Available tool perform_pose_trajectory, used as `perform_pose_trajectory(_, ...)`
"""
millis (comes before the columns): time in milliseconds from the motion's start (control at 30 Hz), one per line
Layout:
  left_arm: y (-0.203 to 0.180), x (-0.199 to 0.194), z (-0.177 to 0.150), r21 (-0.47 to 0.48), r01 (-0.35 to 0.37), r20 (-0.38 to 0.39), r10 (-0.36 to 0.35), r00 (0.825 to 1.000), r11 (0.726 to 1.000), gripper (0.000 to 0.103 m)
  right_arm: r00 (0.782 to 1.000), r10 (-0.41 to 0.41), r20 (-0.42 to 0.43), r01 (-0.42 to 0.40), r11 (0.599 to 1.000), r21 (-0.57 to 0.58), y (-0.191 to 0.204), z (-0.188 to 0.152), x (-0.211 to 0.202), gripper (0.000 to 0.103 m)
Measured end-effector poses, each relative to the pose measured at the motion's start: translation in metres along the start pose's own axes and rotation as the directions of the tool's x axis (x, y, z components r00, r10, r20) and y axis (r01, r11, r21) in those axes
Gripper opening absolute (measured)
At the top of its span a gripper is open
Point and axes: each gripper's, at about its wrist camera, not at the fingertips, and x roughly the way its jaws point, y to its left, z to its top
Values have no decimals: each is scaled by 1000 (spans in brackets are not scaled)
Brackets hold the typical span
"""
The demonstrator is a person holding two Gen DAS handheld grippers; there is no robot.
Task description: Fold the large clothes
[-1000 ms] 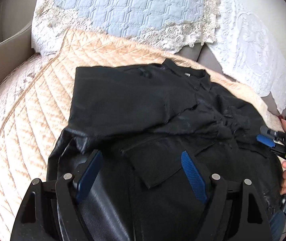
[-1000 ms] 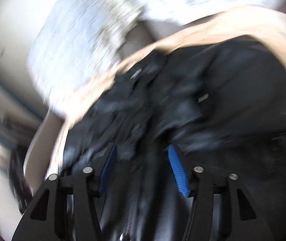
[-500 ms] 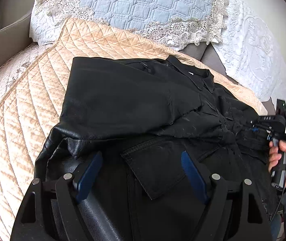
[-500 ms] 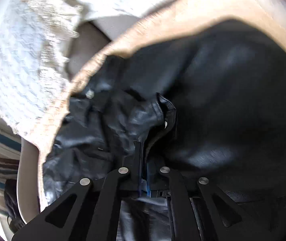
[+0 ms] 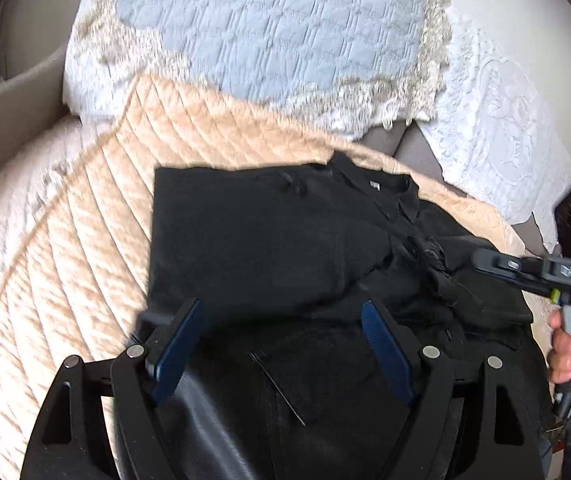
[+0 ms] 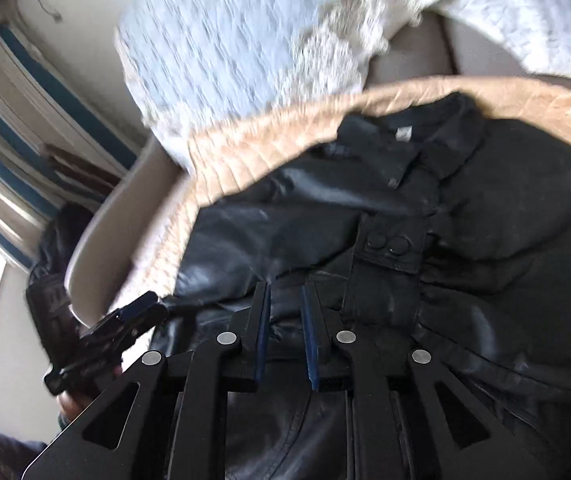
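Black leather jacket (image 5: 269,248) lies on a peach quilted cover (image 5: 65,264) over a sofa seat, filling centre to 5 o'clock of the left wrist view; one side already folded over the body, collar (image 5: 369,184) with a small white label at about 1 o'clock of the garment. Left gripper (image 5: 281,344) at 6 o'clock, blue pads spread wide, nothing between them, over the jacket's lower part near a flap pocket (image 5: 325,368). Contact with the leather cannot be told. Right gripper (image 5: 485,260) enters at 3 o'clock, tip over the bunched leather at the jacket's right side, person's hand (image 5: 569,344) on its handle at 4 o'clock. Right wrist view: right gripper (image 6: 285,332) at 6 o'clock, pads a narrow gap apart, not pinching, crumpled leather showing just behind them. Cuff tab with two snaps (image 6: 389,244) at about 1 o'clock of the pads; collar (image 6: 413,144) with label further up at 1 o'clock. Left gripper (image 6: 133,316) shows at 8 o'clock at the jacket's edge, blurred. Blue quilted cushion with lace trim (image 5: 269,28) at 12 o'clock against the sofa back, white lace cover (image 5: 497,128) at 2 o'clock. Both views motion-blurred.
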Motion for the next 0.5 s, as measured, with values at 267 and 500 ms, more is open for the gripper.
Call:
perform_pose_trajectory(267, -6, 39, 20, 50, -66, -24, 67, 997, 997, 82, 963, -247, 107, 221, 953, 206, -90, -12, -13, 18)
perform_pose_trajectory(500, -20, 96, 10, 121, -133, -143, 150, 978, 984, 82, 970, -222, -97, 227, 973, 45, -82, -38, 51, 18)
